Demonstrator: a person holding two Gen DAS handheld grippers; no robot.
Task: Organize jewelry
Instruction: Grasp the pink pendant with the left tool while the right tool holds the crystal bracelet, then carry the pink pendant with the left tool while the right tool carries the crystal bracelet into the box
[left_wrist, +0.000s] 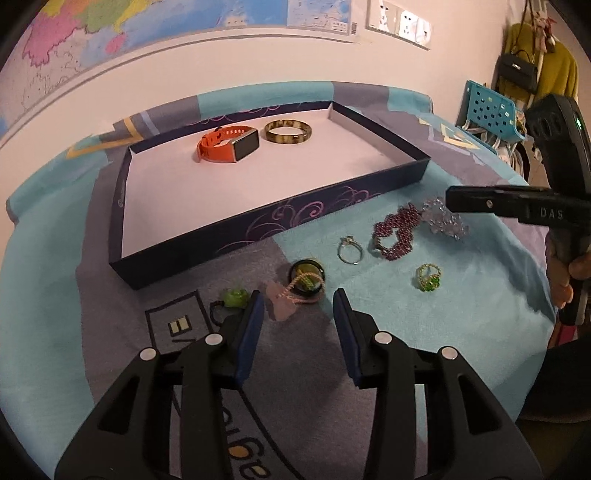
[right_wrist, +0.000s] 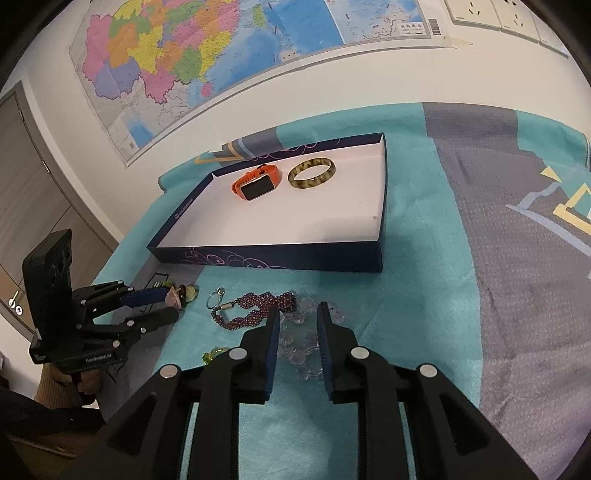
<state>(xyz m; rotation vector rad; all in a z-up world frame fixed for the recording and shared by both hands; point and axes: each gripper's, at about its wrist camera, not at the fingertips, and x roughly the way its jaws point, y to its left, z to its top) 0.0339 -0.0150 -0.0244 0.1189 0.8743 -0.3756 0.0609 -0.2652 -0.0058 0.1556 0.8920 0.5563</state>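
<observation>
A dark blue tray with a white floor holds an orange smartwatch and a brown bangle. On the cloth in front lie a silver ring, a purple bead bracelet, a clear crystal bracelet, a green bead ring, a dark round piece with a pink cord and a green charm. My left gripper is open just before the dark round piece. My right gripper is open, its fingers astride the crystal bracelet.
The teal and grey cloth covers the surface. A wall with a map stands behind the tray. A blue crate and hanging bags are at the far right.
</observation>
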